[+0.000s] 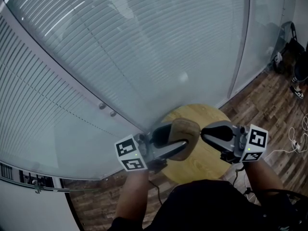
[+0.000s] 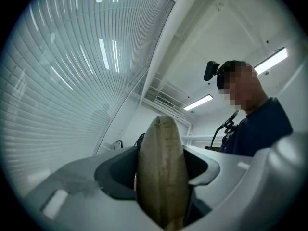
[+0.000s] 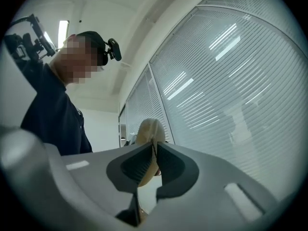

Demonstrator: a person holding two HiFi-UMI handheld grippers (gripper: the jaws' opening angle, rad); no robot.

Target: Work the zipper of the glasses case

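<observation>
Tan glasses case is clamped on edge in the left gripper, above a round wooden table that only the head view shows. The right gripper sits at the case's right end. Its own view shows the jaws pinched together, but I can't tell if they've caught anything.

Pretty plain office corner. A big glass partition wall with horizontal blinds fills most of the head view. It's split by a pale frame post and has two small round knobs on it. The floor is dark wood plank, with some white cables lying loose near the right edge. A round light-wood table stands close up by the glass. Overhead there's a white ceiling with long strip lights, all lit, plus a slatted air vent.
</observation>
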